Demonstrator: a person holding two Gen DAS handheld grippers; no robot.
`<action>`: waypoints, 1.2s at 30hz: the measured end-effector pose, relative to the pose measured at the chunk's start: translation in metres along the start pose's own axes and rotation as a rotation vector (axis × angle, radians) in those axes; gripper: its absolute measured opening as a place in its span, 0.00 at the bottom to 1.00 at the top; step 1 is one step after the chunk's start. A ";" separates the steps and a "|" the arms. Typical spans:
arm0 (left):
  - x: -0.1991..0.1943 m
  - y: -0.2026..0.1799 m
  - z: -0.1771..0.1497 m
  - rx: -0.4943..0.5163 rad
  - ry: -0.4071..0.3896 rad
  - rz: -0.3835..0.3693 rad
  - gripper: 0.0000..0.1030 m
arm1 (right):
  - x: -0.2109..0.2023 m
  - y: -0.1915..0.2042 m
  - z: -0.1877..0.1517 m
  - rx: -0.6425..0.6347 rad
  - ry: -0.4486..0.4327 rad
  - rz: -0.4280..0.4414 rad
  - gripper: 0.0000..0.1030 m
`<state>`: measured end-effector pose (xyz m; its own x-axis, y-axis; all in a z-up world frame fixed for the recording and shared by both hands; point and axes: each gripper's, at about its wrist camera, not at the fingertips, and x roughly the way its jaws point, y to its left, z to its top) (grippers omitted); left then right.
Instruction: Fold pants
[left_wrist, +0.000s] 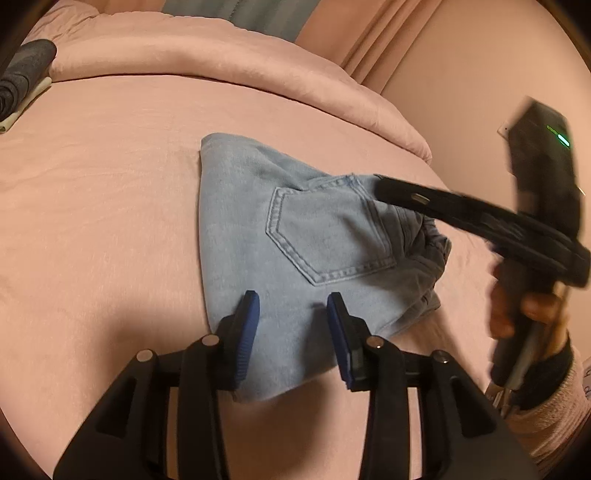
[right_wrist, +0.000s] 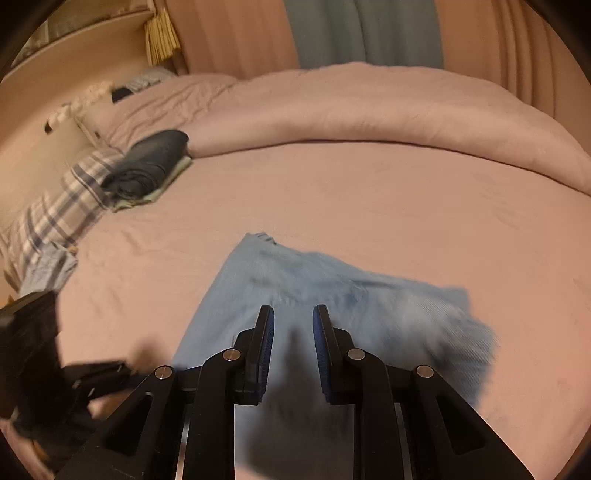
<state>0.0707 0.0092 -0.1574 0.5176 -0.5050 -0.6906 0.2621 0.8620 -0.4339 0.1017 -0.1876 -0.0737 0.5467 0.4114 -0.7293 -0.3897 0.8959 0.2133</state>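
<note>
Light blue jeans lie folded into a compact bundle on the pink bed sheet, back pocket up. My left gripper is open and empty, hovering over the bundle's near edge. My right gripper is open and empty above the jeans, which look blurred in the right wrist view. In the left wrist view the right gripper's fingers reach over the waistband end of the bundle, held by a hand at the right.
A rolled pink duvet lies across the far side of the bed. A dark folded garment rests on other folded clothes at the left, beside a plaid pillow. Curtains hang behind the bed.
</note>
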 end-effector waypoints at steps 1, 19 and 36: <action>0.001 -0.001 -0.001 0.005 0.000 0.007 0.37 | -0.007 -0.002 -0.008 0.003 -0.001 -0.006 0.22; 0.024 -0.020 0.010 0.017 0.048 0.087 0.59 | 0.013 -0.009 -0.053 0.072 0.059 -0.165 0.22; -0.001 -0.015 0.004 -0.064 0.019 0.038 0.78 | -0.017 0.008 -0.064 0.093 0.011 -0.137 0.46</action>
<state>0.0696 -0.0028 -0.1476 0.5104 -0.4730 -0.7181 0.1896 0.8765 -0.4425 0.0415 -0.1984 -0.1011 0.5815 0.2826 -0.7629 -0.2411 0.9555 0.1701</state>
